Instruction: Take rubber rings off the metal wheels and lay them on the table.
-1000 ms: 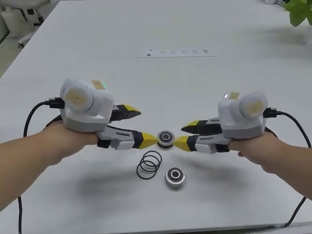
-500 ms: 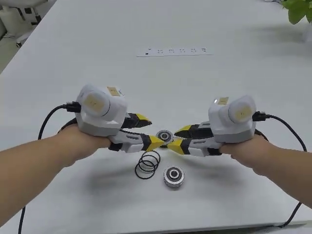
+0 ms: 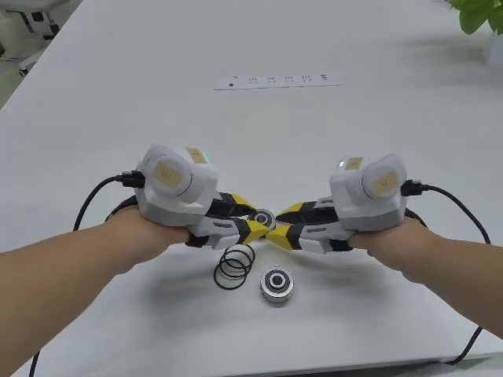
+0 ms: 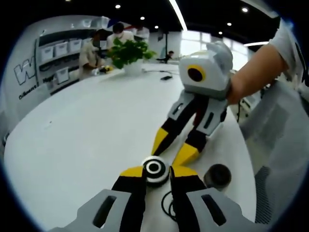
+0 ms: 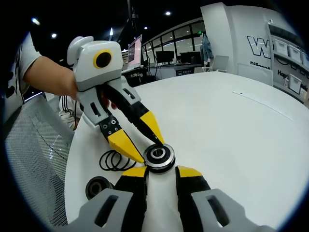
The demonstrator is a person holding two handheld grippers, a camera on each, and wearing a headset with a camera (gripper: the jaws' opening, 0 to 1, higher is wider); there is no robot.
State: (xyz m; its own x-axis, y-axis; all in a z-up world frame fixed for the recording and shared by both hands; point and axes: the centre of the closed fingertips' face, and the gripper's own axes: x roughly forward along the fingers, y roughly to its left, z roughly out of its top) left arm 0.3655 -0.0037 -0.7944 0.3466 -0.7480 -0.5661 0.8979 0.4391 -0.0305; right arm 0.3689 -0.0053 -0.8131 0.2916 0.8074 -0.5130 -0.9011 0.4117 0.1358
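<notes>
A metal wheel [image 3: 263, 217] with a black rubber ring on it sits between the two grippers' tips. My left gripper [image 4: 157, 172] has its yellow tips against both sides of this wheel [image 4: 154, 168]. My right gripper [image 5: 161, 172] faces it from the other side, open, its tips just short of the wheel [image 5: 158, 157]. In the head view the left gripper [image 3: 250, 216] and right gripper [image 3: 281, 223] meet nose to nose. Loose black rubber rings [image 3: 233, 265] lie overlapping on the table. A second metal wheel [image 3: 276, 284] lies flat nearer to me.
The white table [image 3: 314, 133] stretches far ahead, with a strip of printed marks [image 3: 275, 80] on it. A green plant [image 3: 475, 14] stands at the far right corner. Cables trail from both grippers toward the table's front edge. People stand by shelves [image 4: 104, 43] in the distance.
Both grippers have moved inward until their tips meet at the wheel. The left jaws have closed onto it. Rings and second wheel lie where they were; the camera has shifted slightly.
</notes>
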